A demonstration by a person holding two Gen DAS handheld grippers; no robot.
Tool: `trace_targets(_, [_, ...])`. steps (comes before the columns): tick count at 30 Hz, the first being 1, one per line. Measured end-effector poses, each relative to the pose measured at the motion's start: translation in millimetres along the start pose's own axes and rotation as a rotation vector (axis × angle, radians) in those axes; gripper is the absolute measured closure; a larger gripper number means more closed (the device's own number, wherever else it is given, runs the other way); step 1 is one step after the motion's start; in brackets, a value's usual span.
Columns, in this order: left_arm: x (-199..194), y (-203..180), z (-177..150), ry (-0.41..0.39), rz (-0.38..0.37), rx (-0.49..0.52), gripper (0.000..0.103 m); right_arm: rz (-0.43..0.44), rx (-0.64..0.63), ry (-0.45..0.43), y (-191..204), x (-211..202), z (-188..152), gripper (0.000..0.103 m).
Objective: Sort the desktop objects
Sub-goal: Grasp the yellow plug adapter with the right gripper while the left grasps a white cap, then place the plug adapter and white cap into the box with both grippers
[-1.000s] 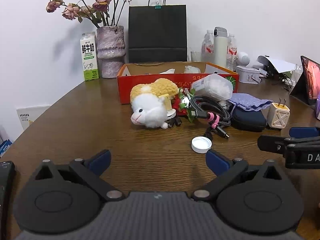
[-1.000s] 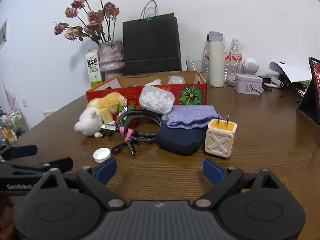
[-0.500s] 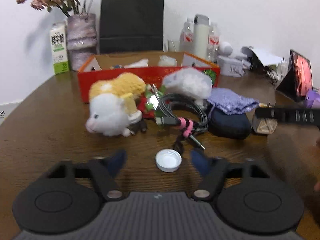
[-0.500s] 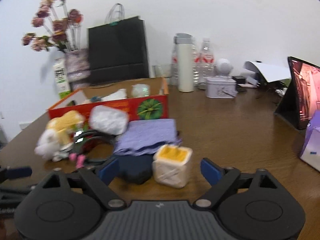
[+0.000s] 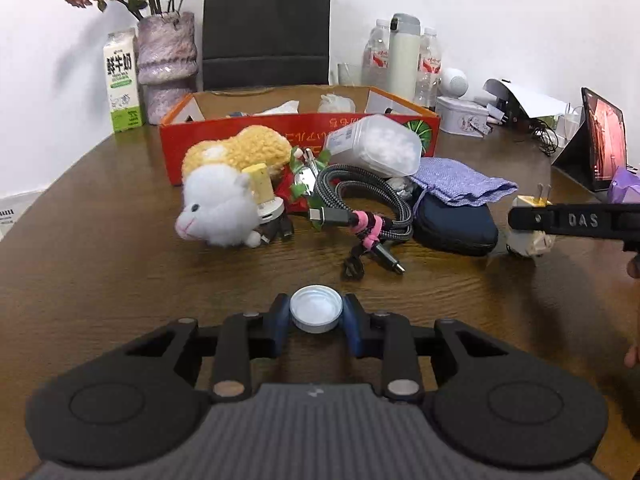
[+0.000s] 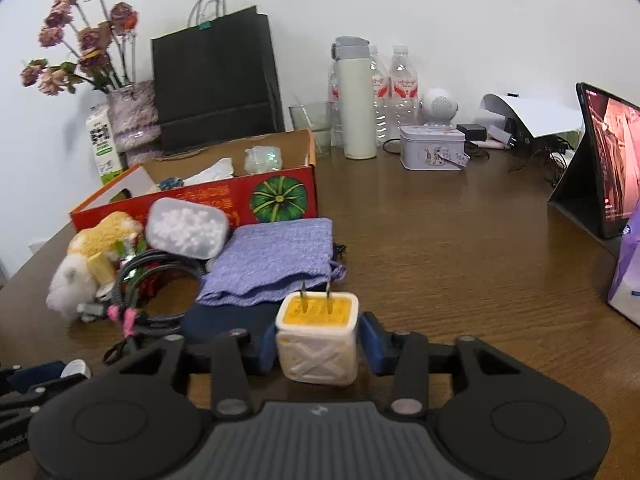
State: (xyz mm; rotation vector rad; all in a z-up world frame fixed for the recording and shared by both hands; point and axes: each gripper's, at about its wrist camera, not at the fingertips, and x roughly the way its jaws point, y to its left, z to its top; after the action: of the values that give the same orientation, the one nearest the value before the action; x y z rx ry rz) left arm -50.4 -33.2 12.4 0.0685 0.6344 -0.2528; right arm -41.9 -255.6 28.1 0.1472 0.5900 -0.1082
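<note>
A dark wooden table (image 5: 100, 280) with a rounded edge carries everything. Toward its far edge stand a milk carton (image 5: 122, 80), a vase (image 5: 166, 66), a black paper bag (image 5: 266, 26), bottles (image 6: 394, 92) and a small tin (image 6: 432, 153), with a red cardboard box (image 5: 300, 128) in front of them. Nearer the middle lie a plush toy (image 5: 224, 200), a coiled cable (image 5: 368, 204), a dark pouch (image 5: 456, 228), a white bottle cap (image 5: 316, 308) and a plug adapter (image 6: 318, 340), while a tablet (image 6: 604, 160) stands by the right edge.
</note>
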Motion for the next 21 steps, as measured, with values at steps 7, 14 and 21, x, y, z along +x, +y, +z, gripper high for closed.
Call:
trace_targets(7, [-32.4,4.1,-1.1,-0.048,0.043,-0.004,0.074,0.116,-0.052,0.023,22.1,-41.9,-28.2,0.066])
trace_targets(14, [-54.1,15.0,4.6,-0.106,0.039,-0.055,0.074,0.208,-0.171,-0.030,61.9,-77.2,-30.4,0.066])
trace_targets(21, [-52.8,29.0,21.0,-0.135,0.057,-0.081,0.074,0.232,-0.150,-0.078,59.7,-86.5,-6.2,0.066])
